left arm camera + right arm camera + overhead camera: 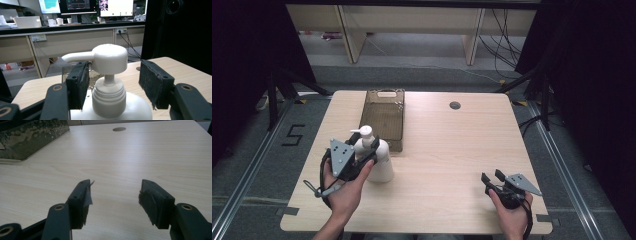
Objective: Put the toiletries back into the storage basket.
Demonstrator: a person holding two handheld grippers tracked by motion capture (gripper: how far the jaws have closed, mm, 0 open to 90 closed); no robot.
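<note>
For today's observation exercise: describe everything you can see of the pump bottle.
The pump bottle is white, plastic-looking and upright on the table, just in front of the brown tray. It has a rounded body, a ribbed collar, a thin stem and a round pump head with a spout. The left gripper has its open jaws either side of the neck, not clamped.

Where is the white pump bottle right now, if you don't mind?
In the high view, the pump bottle stands left of centre, just before the brown tray, between the left gripper's open jaws.
</note>
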